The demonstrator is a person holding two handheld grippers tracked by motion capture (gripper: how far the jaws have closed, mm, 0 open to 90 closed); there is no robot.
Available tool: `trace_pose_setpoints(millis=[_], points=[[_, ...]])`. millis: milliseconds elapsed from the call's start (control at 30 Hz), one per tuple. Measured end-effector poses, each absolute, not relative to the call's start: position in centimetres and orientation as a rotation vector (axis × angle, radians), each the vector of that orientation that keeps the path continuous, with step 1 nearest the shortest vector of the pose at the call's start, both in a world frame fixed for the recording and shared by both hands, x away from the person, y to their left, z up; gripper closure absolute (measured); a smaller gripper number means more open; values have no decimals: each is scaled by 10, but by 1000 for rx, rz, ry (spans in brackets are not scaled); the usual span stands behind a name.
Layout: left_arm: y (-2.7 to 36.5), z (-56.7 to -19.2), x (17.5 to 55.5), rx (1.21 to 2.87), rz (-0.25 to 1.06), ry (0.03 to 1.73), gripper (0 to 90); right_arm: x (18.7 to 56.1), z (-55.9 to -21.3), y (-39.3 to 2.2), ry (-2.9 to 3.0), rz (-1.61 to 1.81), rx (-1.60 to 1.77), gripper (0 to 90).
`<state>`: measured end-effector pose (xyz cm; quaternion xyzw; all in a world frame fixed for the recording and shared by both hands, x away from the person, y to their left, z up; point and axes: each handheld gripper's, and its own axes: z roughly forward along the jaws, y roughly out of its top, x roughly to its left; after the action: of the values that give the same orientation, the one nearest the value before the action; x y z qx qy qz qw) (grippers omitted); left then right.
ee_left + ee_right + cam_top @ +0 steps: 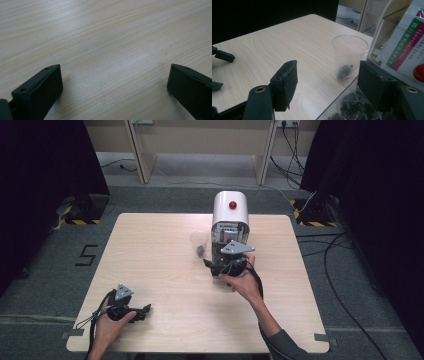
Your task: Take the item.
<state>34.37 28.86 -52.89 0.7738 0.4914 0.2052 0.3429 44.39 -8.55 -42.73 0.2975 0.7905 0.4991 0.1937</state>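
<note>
A white machine (230,215) with a red knob stands at the back middle of the table (150,250). Just left of it is a clear plastic cup (199,242) with a dark clump in its bottom (344,70). My right gripper (209,264) hovers in front of the machine and points left toward the cup. In the right gripper view my right gripper (329,80) is open, with the cup (349,57) standing beyond its jaws, untouched. My left gripper (146,311) rests at the front left; in its own view my left gripper (115,82) is open over bare wood.
A clear container (352,102) holding dark pieces sits under the right jaw, at the machine's front (402,45). A red button (419,72) shows at the right edge. Cables lie on the floor to the table's right (340,285). Black curtains flank both sides.
</note>
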Motion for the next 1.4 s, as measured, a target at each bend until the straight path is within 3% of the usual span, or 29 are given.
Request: trace_pose_setpoints(millis=[1400], points=[[289,-529,344,2012,534,1277,0,414,-447,-143,2146,1390,915,322]])
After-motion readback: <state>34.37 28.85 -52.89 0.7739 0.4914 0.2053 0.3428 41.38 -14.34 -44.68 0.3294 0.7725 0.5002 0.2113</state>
